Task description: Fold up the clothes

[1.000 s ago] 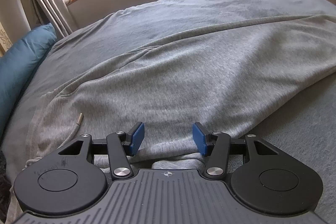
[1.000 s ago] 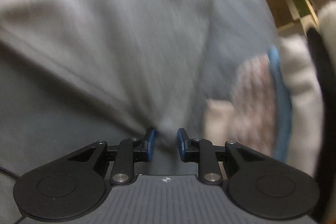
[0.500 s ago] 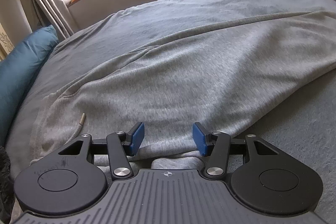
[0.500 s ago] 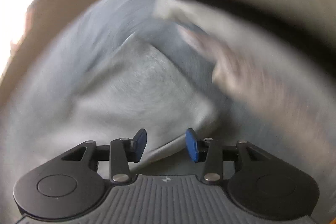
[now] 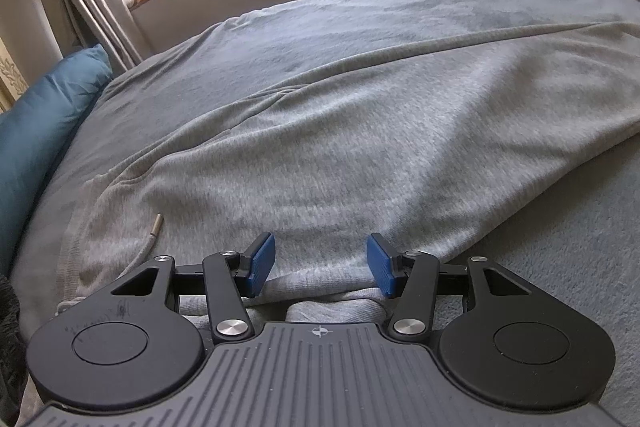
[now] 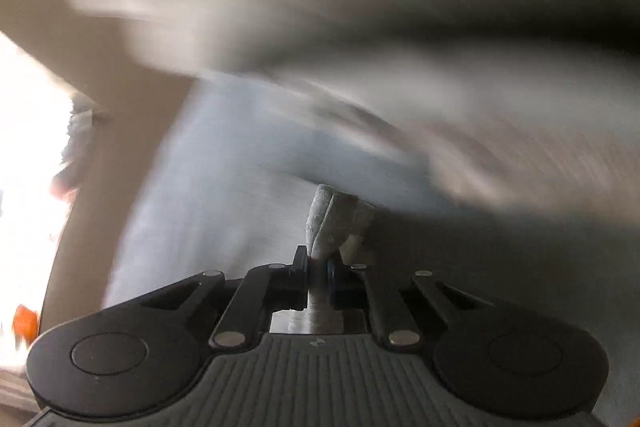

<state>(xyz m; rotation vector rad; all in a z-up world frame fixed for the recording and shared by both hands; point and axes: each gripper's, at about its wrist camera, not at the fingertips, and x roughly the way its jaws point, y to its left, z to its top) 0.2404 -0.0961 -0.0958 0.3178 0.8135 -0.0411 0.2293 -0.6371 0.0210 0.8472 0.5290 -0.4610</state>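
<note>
Garment: grey sweatpants (image 5: 340, 155) lie spread across the bed (image 5: 400, 11), waistband end at the near edge, legs running off toward the right side.
Drawcord: its metal-tipped end (image 5: 154, 229) lies loose on the cloth near the waistband, left of the left gripper.
Left gripper (image 5: 320, 263): released, jaws standing apart just over the waistband fold, nothing pinched between the blue pads (image 5: 260, 263); it hovers low there, likely to pin or take that end once the other end comes over.
Right gripper (image 6: 318, 267): jaws closing and clenched on a bunched bit of grey cloth (image 6: 332, 219), which stands up past the fingertips; probably a leg hem, though blur hides the rest.
Right view: heavily smeared, so the bed and room beyond cannot be read.
Step in hand: judged as carrying the pinched end toward the waistband to halve the sweatpants.
Risk: a thin pinch may slip; the loose cord could get folded inside.
Pillow (image 5: 36, 135): blue, at the bed's left edge, clear of the work.
</note>
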